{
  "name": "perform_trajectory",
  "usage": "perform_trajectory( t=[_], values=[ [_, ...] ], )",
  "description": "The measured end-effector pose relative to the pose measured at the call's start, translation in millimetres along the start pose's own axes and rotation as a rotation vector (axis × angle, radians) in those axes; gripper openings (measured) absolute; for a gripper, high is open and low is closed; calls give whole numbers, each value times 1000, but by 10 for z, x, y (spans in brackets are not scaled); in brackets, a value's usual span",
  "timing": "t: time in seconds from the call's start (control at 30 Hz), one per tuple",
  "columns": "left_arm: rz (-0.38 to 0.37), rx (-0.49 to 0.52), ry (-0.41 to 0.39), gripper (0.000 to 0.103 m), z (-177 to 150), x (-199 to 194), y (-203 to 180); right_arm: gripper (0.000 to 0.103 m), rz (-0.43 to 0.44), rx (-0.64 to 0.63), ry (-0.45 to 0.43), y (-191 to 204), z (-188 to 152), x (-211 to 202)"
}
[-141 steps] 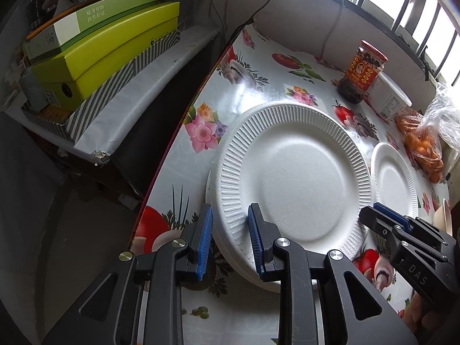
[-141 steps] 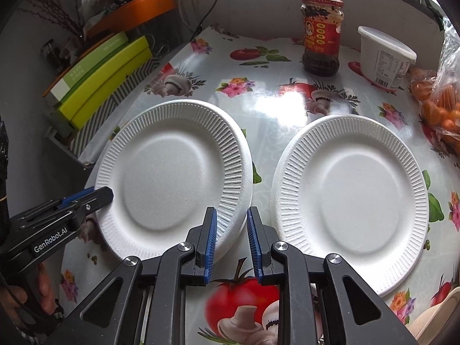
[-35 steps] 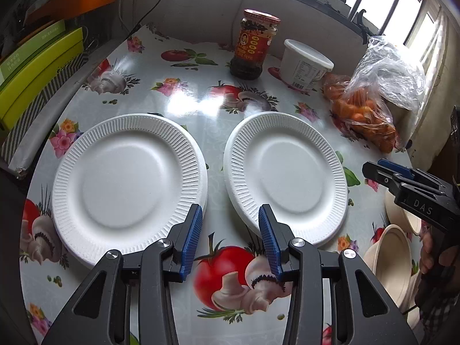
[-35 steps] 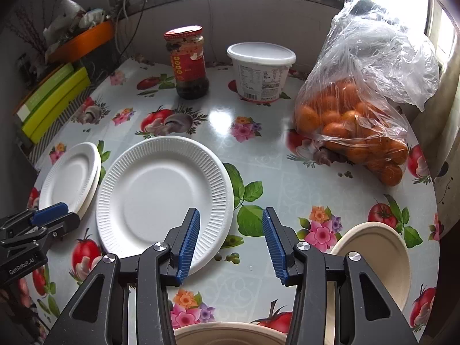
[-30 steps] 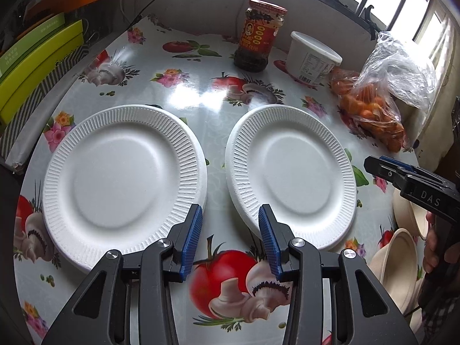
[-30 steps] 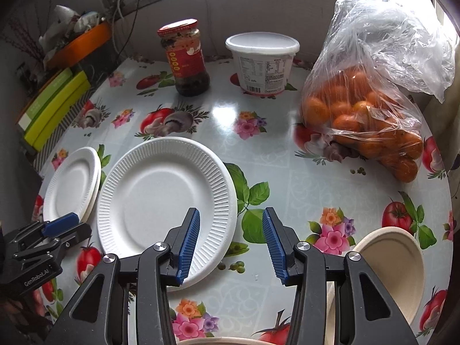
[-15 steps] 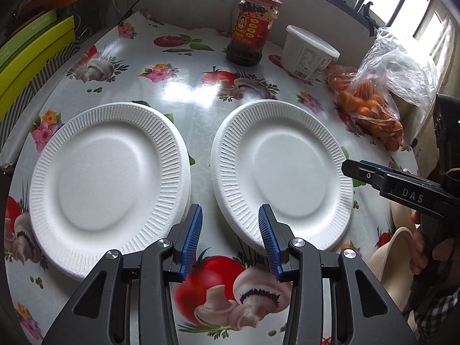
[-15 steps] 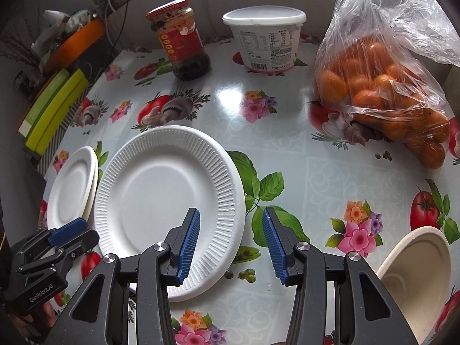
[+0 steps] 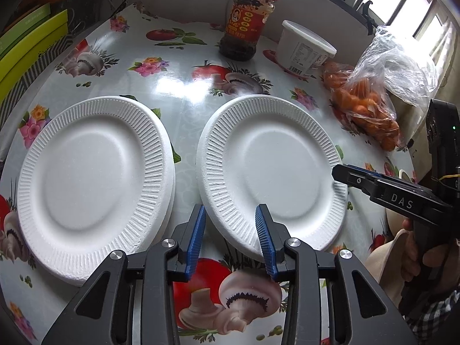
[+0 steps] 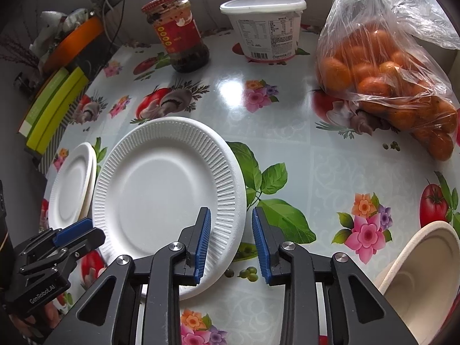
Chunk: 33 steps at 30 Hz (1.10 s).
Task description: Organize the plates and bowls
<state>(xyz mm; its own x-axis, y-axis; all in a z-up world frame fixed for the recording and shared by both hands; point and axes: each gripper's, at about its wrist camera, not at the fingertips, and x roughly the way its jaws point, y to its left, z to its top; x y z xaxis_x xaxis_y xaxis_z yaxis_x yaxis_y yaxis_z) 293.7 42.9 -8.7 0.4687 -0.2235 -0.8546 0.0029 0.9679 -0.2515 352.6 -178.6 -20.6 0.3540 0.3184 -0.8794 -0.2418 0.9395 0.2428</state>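
Observation:
Two white foam plates lie side by side on the flowered tablecloth. The left plate (image 9: 92, 172) (image 10: 73, 184) tops a small stack. The right plate (image 9: 270, 169) (image 10: 169, 189) lies alone. My left gripper (image 9: 231, 233) is open and empty, with the right plate's near rim between its fingers. My right gripper (image 10: 231, 238) is open and empty, straddling the same plate's right rim; it also shows in the left wrist view (image 9: 342, 174). A beige bowl (image 10: 422, 281) (image 9: 385, 256) sits at the right edge.
At the back stand a red-labelled sauce jar (image 9: 247, 37) (image 10: 178, 34) and a white tub (image 9: 302, 51) (image 10: 264, 26). A plastic bag of oranges (image 9: 371, 106) (image 10: 385, 66) lies back right. Green boxes (image 9: 31, 49) sit on a shelf left of the table.
Both grippers have closed in on the right plate; its rim now sits between each pair of fingers. Much earlier the left gripper was at the left plate stack.

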Motion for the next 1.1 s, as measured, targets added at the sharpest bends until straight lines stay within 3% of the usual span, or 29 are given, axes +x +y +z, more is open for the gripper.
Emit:
perform_trajectory(
  t=[0.3, 1.1],
  values=[
    [16, 1, -1, 27, 13, 18, 11, 21, -3, 6, 0, -17, -12, -1],
    [22, 1, -43, 26, 15, -117, 23, 21, 14, 14, -29, 11, -32, -95]
  ],
)
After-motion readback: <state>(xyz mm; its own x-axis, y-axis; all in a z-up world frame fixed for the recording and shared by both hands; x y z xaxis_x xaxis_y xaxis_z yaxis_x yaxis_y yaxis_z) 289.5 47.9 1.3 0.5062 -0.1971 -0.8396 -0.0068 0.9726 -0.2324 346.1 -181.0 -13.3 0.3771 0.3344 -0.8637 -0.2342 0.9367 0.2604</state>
